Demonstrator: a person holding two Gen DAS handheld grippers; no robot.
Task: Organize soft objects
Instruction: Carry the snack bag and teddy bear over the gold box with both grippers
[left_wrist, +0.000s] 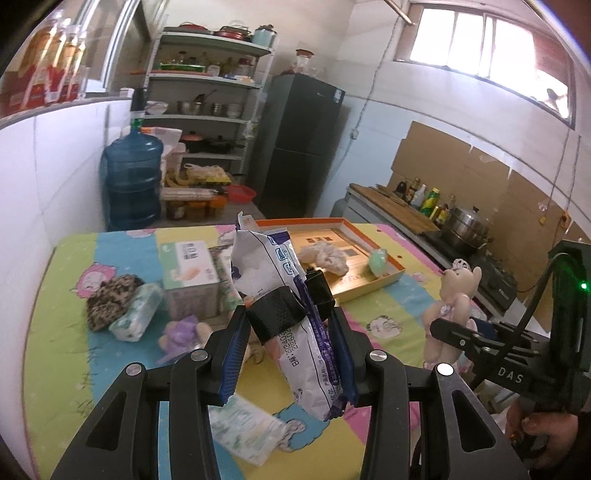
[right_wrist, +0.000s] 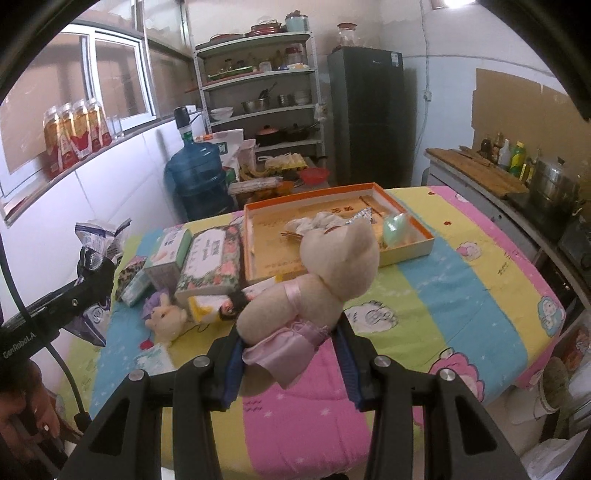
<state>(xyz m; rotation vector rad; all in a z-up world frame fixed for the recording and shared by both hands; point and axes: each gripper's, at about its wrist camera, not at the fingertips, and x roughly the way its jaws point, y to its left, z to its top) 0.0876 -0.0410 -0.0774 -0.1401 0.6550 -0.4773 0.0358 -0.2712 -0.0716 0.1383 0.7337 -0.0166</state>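
Two soft things are being carried clear of the table (right_wrist: 461, 258) toward the far orange tray (right_wrist: 410, 251): the left tool (left_wrist: 291, 332) is clamping a white-and-purple packet (left_wrist: 280, 280), the right tool (right_wrist: 291, 332) a cream bear (right_wrist: 314, 284).

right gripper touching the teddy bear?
Touching. Right wrist view: right gripper pads clamp the teddy bear at its pink skirt, lifted off the table.

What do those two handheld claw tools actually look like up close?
Both are matte black plastic. The left gripper and right gripper have blue ribbed pads and silver bolts. Seen side-on, one shows white lettering, a green light and a black cable.
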